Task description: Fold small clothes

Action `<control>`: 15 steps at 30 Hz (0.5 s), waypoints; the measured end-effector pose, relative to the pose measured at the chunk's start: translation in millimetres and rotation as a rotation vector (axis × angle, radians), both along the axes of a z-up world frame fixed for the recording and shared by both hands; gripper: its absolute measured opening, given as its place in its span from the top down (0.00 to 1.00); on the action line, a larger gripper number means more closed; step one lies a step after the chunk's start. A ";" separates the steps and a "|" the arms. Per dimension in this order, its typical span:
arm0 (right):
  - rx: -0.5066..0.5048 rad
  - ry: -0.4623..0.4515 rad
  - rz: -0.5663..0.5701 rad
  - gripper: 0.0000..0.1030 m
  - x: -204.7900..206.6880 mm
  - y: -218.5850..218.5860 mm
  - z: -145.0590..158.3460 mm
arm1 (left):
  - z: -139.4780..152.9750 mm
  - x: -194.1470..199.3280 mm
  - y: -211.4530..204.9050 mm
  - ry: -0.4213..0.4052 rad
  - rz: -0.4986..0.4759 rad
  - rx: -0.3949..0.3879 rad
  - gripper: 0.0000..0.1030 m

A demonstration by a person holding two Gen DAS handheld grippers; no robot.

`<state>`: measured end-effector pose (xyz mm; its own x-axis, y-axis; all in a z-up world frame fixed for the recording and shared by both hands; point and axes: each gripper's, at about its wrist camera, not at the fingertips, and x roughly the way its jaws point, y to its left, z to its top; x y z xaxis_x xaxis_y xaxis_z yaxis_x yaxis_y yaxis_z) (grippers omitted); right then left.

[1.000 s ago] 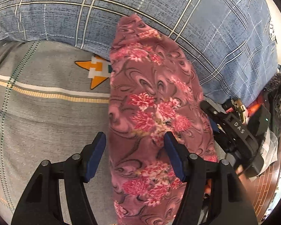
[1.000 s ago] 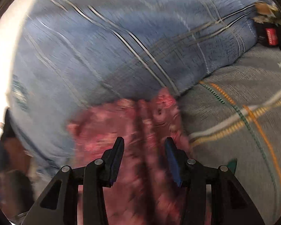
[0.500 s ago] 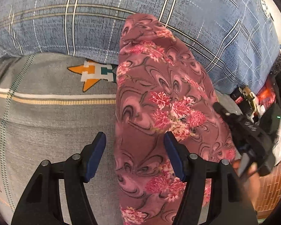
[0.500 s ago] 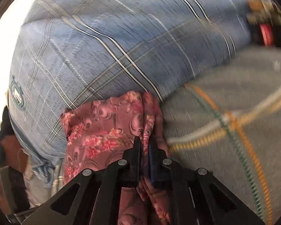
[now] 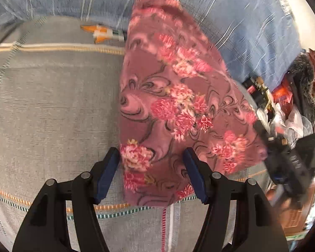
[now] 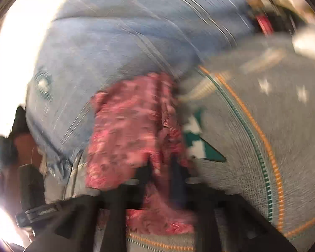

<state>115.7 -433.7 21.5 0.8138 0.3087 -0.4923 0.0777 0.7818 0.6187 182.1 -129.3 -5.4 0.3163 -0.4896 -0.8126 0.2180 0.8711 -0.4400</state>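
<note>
Your right tongs (image 6: 161, 168) have just been closing and now pinch an edge of the floral garment (image 5: 174, 109), which lies on the grey bedspread (image 5: 52, 105). Your left tongs (image 5: 151, 163) stand spread over its near end, gripping nothing. Judged step: first fold; next, carry the pinched edge across.

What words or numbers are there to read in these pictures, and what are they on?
None can be read for sure.
Pale letters on the black body of the right claw, in the left wrist view: smeared.
Round badge on the blue quilt: blurred.
Red packet: too small.
Pink flowery cloth: flowers only, no words.
</note>
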 end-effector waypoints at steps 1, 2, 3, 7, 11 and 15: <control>0.024 -0.036 -0.024 0.95 -7.7 -2.8 4.1 | 0.2 -2.3 -1.2 -0.002 -0.003 0.019 0.39; 0.032 -0.035 -0.045 0.96 -9.6 -5.0 2.4 | -2.0 -4.9 -2.9 -0.001 -0.005 0.028 0.39; 0.017 0.005 -0.061 0.96 -6.8 -6.3 -4.4 | -1.0 -3.6 -4.5 0.004 -0.006 0.040 0.39; 0.029 0.120 -0.076 0.95 -6.9 -11.5 -22.7 | 7.8 -4.5 7.1 0.024 -0.005 -0.004 0.40; 0.079 0.037 -0.095 0.85 -23.2 -15.8 -4.8 | 10.6 -5.3 19.8 0.020 0.034 -0.022 0.40; -0.055 0.127 0.001 0.92 -15.5 5.0 -21.7 | -4.5 -9.0 15.3 0.034 0.010 0.035 0.40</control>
<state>100.1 -428.7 -0.2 0.7436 0.2791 -0.6075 0.1518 0.8145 0.5600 173.1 -114.0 -9.9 0.2934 -0.4579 -0.8392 0.1948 0.8880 -0.4165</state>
